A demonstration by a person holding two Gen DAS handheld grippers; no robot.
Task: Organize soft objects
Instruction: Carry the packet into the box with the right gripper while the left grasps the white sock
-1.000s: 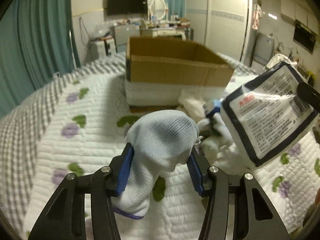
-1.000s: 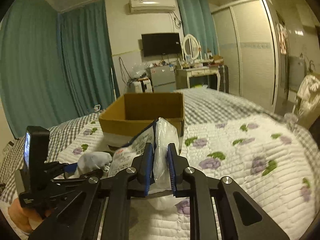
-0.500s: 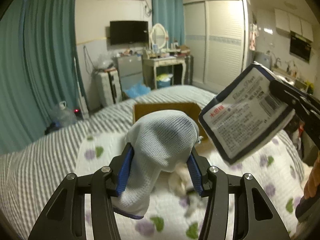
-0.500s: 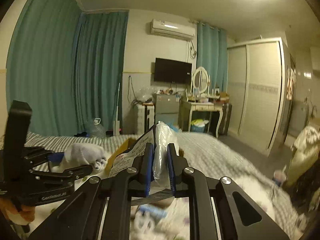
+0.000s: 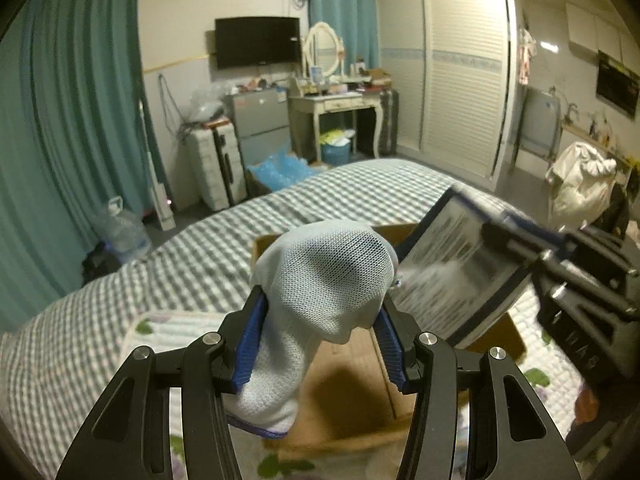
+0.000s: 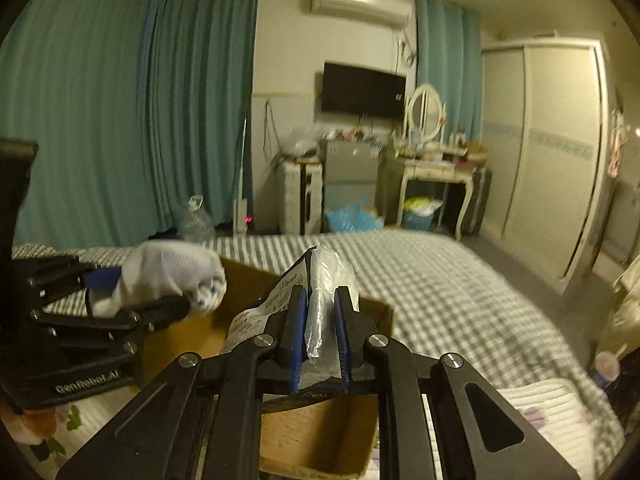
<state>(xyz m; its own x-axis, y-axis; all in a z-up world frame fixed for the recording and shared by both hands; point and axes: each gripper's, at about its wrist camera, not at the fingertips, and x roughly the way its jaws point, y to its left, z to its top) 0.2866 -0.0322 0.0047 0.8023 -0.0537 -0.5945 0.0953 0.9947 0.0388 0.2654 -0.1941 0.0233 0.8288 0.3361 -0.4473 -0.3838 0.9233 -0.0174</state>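
My left gripper is shut on a white mesh sock and holds it above the open cardboard box. The sock also shows in the right wrist view, left of centre. My right gripper is shut on a soft plastic wipes pack with a dark blue border, held above the same box. In the left wrist view the pack is blurred at the right, over the box's right side.
The box stands on a bed with a grey checked cover and a white floral quilt. Beyond the bed are teal curtains, a dressing table, a wardrobe and a wall TV.
Both grippers have lifted from beside the box and come over its opening, still holding the sock and the pack. The box now lies below both of them.
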